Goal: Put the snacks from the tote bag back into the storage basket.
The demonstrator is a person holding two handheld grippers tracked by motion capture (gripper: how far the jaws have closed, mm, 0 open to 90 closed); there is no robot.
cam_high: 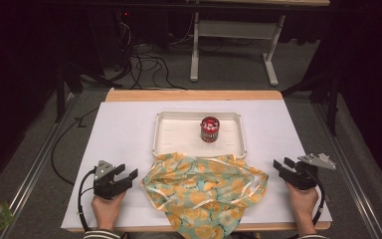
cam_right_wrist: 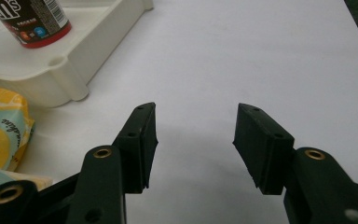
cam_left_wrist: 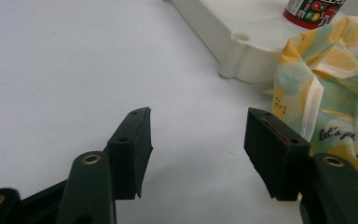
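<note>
Yellow bag slack on worktop | left gripper, right gripper fingers open, empty | pinch opposite edges, lift evenly toward tray

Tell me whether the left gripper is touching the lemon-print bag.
Apart. The left gripper view shows the left gripper open over bare table, the lemon-print bag beside it.
</note>
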